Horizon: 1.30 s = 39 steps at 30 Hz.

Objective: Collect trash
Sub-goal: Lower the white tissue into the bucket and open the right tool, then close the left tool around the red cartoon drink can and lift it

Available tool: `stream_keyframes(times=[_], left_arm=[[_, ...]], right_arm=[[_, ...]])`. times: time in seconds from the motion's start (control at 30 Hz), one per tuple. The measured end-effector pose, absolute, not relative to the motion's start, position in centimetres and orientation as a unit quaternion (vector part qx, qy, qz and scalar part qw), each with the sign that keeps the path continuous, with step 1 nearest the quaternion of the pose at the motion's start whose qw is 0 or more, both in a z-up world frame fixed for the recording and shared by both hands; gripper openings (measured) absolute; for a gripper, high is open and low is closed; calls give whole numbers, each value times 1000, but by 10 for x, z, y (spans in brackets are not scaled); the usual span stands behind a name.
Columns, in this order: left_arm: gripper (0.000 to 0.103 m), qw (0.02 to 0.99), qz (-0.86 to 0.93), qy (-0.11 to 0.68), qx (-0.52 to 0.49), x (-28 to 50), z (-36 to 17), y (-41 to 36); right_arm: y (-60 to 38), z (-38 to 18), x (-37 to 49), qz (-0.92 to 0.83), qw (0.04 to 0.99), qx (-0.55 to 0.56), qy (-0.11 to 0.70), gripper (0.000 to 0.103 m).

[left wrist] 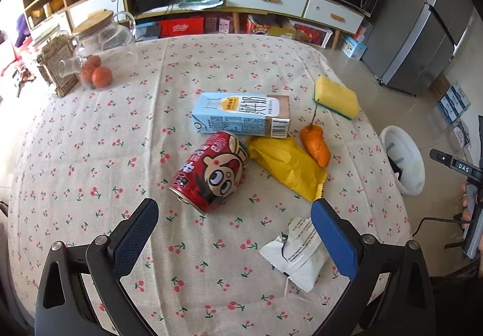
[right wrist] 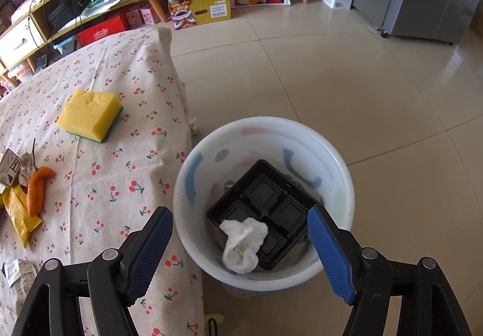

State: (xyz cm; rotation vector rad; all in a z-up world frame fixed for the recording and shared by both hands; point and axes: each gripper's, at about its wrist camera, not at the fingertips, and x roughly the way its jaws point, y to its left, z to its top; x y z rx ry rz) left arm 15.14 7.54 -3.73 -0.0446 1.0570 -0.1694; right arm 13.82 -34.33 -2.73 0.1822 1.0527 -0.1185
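Two grippers, both with jaws wide apart and holding nothing; the left gripper (left wrist: 234, 233) hangs over the table (left wrist: 75, 154), the right gripper (right wrist: 240, 240) over the bin (right wrist: 341, 166) on the floor just beside the table's right edge.

Counted left to right on the cloth: one red can (left wrist: 209, 171) on its side, one blue milk carton (left wrist: 241, 115) lying flat behind it, one yellow wrapper (left wrist: 286, 166), one white wrapper (left wrist: 297, 254) nearest the left gripper's right finger, one orange peel (left wrist: 315, 144), one yellow sponge (left wrist: 335, 95) far right; the sponge looks like a tool, not trash.

In the bin lie one black tray (right wrist: 271, 194) and one crumpled tissue (right wrist: 241, 242); so the job seems partly done, between drops.

The next move likely calls for the left gripper to come down on the can or the white wrapper, close, and carry it right to the bin; the can, being round, could roll.
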Motion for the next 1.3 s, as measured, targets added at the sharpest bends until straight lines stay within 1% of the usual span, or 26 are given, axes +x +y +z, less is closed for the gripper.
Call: stream_keyframes(times=[0.2, 0.37, 0.5, 0.57, 0.63, 0.73, 0.87, 0.97, 1.0, 1.03, 1.1, 1.3], left_arm=[[102, 849, -72, 520, -51, 171, -48, 93], [101, 841, -91, 533, -25, 193, -61, 86], [95, 829, -111, 548, -3, 211, -77, 78], [90, 823, -111, 557, 10, 219, -86, 74], [82, 817, -108, 566, 16, 227, -94, 73], [77, 815, -99, 571, 17, 235, -101, 71], [77, 814, -94, 574, 12, 239, -105, 70], [75, 807, -95, 582, 29, 236, -108, 64], [72, 801, -97, 589, 38, 235, -111, 62], [66, 795, -99, 597, 44, 233, -116, 60], [61, 792, -98, 601, 45, 228, -120, 60], [58, 814, -94, 573, -5, 213, -99, 82]], right_arm=[[-328, -26, 141, -41, 860, 84, 502, 79], [-319, -25, 142, -32, 858, 86, 505, 79], [-313, -25, 141, -27, 859, 82, 505, 79], [-310, -25, 141, -24, 858, 80, 507, 79], [-307, -26, 139, -20, 857, 79, 509, 79], [-299, -27, 137, -11, 856, 73, 512, 79], [-287, -27, 135, 1, 857, 59, 513, 79], [-278, -28, 133, 10, 856, 53, 515, 79], [-274, -29, 133, 14, 855, 50, 516, 79], [-270, -29, 133, 18, 854, 46, 517, 79], [-261, -31, 131, 28, 853, 39, 520, 79], [-231, -35, 128, 64, 847, 28, 527, 79]])
